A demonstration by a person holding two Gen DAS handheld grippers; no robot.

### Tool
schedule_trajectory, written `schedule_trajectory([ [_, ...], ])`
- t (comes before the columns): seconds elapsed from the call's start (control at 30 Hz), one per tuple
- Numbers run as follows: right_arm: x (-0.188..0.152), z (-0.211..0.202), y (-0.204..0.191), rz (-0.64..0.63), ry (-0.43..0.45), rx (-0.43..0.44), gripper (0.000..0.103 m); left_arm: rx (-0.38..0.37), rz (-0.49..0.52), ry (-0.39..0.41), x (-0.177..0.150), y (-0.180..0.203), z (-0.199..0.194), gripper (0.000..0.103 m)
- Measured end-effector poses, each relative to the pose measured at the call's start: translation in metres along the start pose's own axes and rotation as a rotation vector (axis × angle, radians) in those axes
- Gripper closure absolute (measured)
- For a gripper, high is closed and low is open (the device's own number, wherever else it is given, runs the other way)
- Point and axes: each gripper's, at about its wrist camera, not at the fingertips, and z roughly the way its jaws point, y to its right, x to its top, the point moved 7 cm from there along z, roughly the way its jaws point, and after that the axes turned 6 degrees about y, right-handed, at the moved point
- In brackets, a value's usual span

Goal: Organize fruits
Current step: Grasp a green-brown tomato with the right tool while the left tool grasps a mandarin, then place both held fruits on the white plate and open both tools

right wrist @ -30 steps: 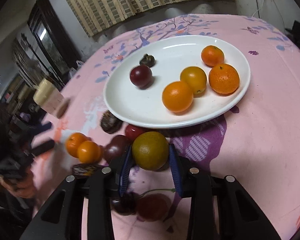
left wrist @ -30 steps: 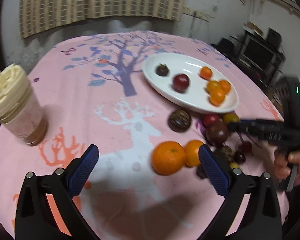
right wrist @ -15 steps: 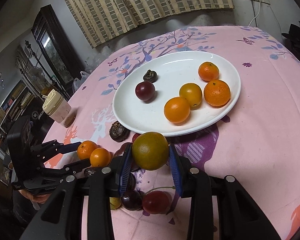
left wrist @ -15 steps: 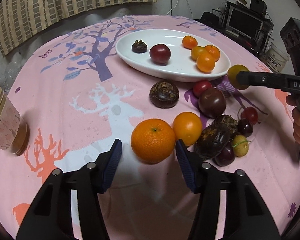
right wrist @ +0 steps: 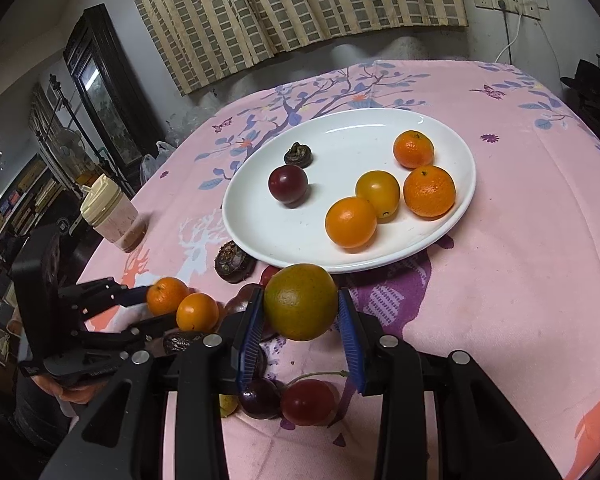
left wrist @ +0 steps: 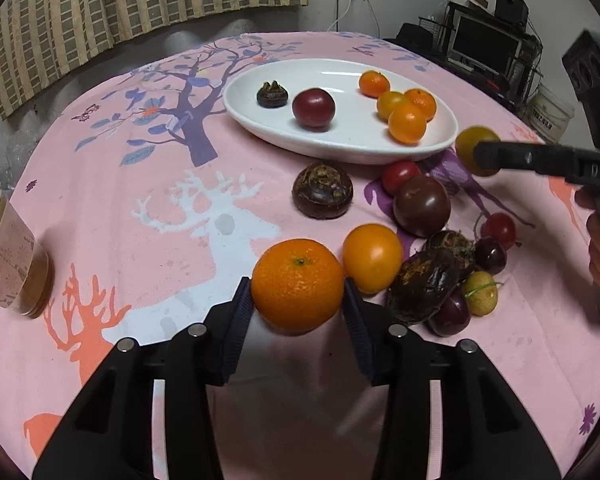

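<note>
The left gripper (left wrist: 298, 300), its jaws just closing, clamps the mandarin (left wrist: 298, 285) at lower centre. The right gripper (right wrist: 300, 316) grasps a greenish orange (right wrist: 301, 301) below the plate (right wrist: 340, 136); its arm reads "DA".

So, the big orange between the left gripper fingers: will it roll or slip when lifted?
The big orange is round, so it would probably roll if released on the cloth. Its dimpled peel looks grippy against the ribbed pads of the left gripper, which has just been closing on it. It looks firm, unlikely to crush.

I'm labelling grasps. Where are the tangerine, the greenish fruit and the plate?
tangerine (left wrist: 298, 285): left wrist view, its front skin.
greenish fruit (right wrist: 300, 301): right wrist view, its middle.
plate (right wrist: 340, 132): right wrist view, bare far rim.
</note>
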Motion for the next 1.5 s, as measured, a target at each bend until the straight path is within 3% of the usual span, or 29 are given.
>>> schedule_trajectory([
  [0.23, 0.016, -0.013, -0.009, -0.025, 0.069, 0.030, 0.066, -0.087, -0.053, 0.101, 0.049, 0.000, -0.035, 0.059],
  [0.37, 0.047, -0.015, -0.006, -0.014, 0.146, 0.018, 0.066, -0.095, -0.042, 0.182, 0.107, 0.006, -0.042, 0.059],
  [0.47, 0.071, 0.001, 0.003, -0.040, 0.176, -0.045, 0.066, -0.076, -0.064, 0.204, 0.145, 0.007, -0.022, 0.059],
  [0.57, 0.082, 0.028, 0.011, -0.048, 0.150, -0.072, 0.066, -0.049, -0.104, 0.158, 0.160, 0.002, 0.016, 0.059],
  [0.67, 0.083, 0.049, 0.013, -0.051, 0.111, -0.066, 0.066, 0.018, -0.121, 0.104, 0.159, -0.012, 0.054, 0.059],
  [0.87, 0.080, 0.079, 0.004, -0.095, 0.063, -0.063, 0.065, 0.024, -0.145, 0.033, 0.149, -0.025, 0.091, 0.058],
  [0.93, 0.079, 0.082, 0.004, -0.097, 0.059, -0.057, 0.058, 0.033, -0.133, 0.018, 0.147, -0.025, 0.095, 0.055],
  [0.97, 0.079, 0.080, 0.005, -0.090, 0.062, -0.049, 0.040, 0.041, -0.130, 0.027, 0.147, -0.026, 0.094, 0.049],
  [1.03, 0.083, 0.068, 0.006, -0.077, 0.097, -0.054, 0.036, 0.071, -0.130, 0.079, 0.150, -0.029, 0.082, 0.028],
  [1.17, 0.088, 0.037, 0.008, -0.059, 0.165, -0.079, 0.014, 0.088, -0.145, 0.169, 0.152, -0.032, 0.036, 0.010],
  [1.23, 0.083, 0.027, 0.008, -0.049, 0.156, -0.070, 0.013, 0.095, -0.155, 0.193, 0.144, -0.032, 0.016, 0.005],
  [1.33, 0.066, 0.014, 0.005, -0.052, 0.137, -0.021, 0.013, 0.092, -0.172, 0.208, 0.122, -0.032, -0.011, 0.005],
  [1.5, 0.014, -0.005, 0.001, -0.091, 0.078, 0.003, 0.013, 0.084, -0.220, 0.187, 0.074, -0.037, -0.024, 0.005],
])
